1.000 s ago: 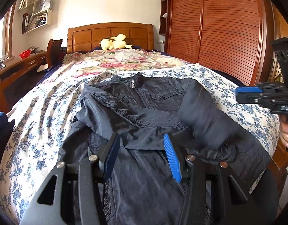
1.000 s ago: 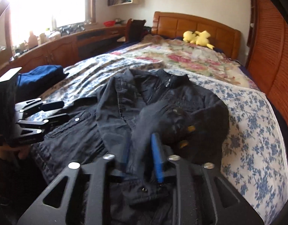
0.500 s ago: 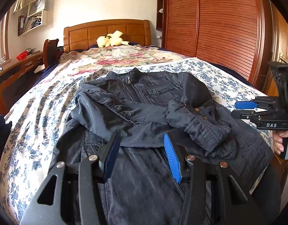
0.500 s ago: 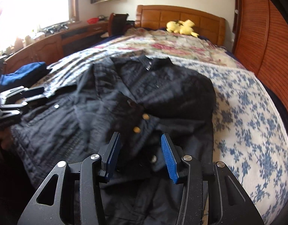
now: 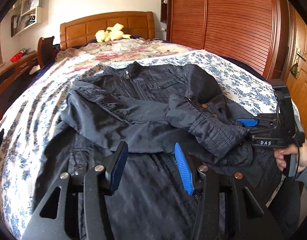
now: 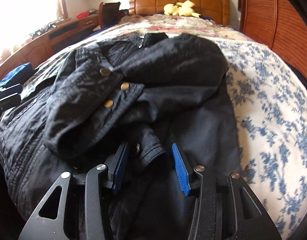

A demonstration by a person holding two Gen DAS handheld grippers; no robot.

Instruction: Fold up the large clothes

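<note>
While a dark jacket [image 5: 145,108] lies spread on the floral bed [image 5: 29,108], both sleeves folded across its chest, the left gripper [image 5: 151,166] hovers over the lower front, jaws partly apart and empty. At right, the right gripper [image 6: 151,166] sits low over a brass-snapped cuff [image 6: 89,104], its jaws likewise partly apart, gripping nothing. A yellow plush toy [image 5: 111,33] rests by the headboard [image 5: 83,27].

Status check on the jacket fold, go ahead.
Left gripper open, empty, over the hem. Right gripper open, low over the cuff. Jacket flat on bed, both sleeves folded in. Nothing in the way.
</note>
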